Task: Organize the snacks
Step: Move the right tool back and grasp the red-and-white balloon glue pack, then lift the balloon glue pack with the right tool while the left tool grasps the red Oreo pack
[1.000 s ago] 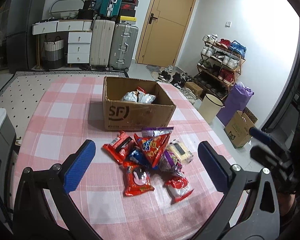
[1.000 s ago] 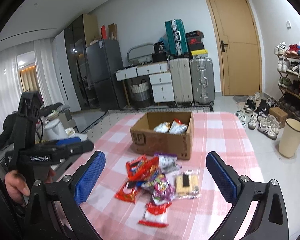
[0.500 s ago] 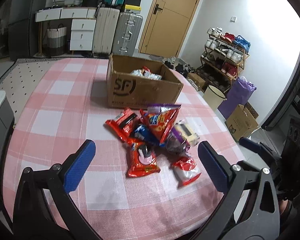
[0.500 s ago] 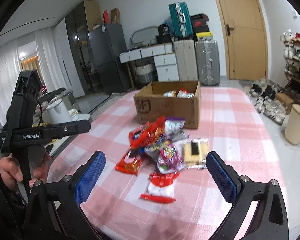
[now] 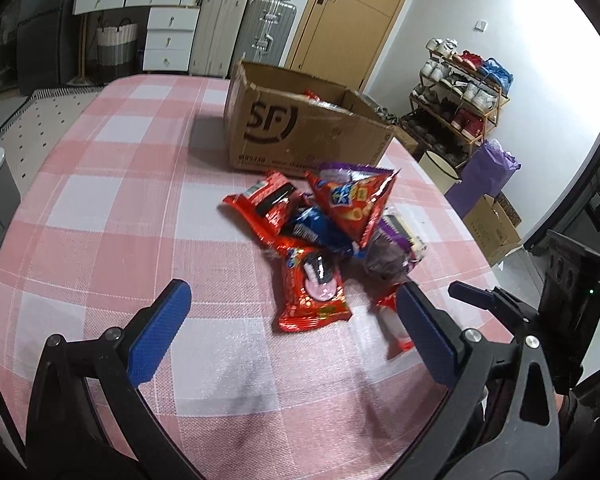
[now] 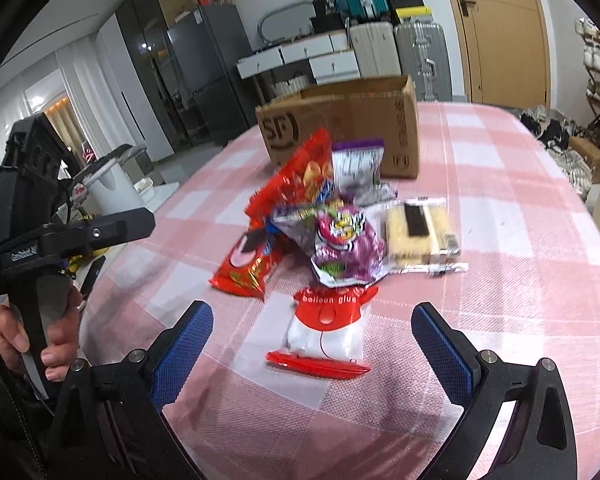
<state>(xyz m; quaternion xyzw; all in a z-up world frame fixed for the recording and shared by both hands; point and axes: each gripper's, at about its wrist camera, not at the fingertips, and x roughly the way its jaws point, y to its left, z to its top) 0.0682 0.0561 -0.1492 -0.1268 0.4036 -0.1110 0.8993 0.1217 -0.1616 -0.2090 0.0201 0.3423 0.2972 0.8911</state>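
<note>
- I'm holding my right gripper (image 6: 312,344) low over the pink checked table (image 6: 500,208), fingers spread wide, gripping nothing.
- My left gripper (image 5: 288,328) is hovering likewise, released; my hand (image 6: 24,332) is wrapping its handle.
- The balloon glue packet (image 6: 326,330) is lying flat between my right fingers, long axis pointing toward the cardboard box (image 6: 352,124).
- 1 snack pile (image 5: 320,236) is sitting before the 1 box.

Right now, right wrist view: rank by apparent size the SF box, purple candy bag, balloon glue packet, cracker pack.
1. SF box, largest though farthest.
2. balloon glue packet
3. purple candy bag
4. cracker pack

The last three look close; the glue packet lies nearest the camera, so its rank is unsure.
</note>
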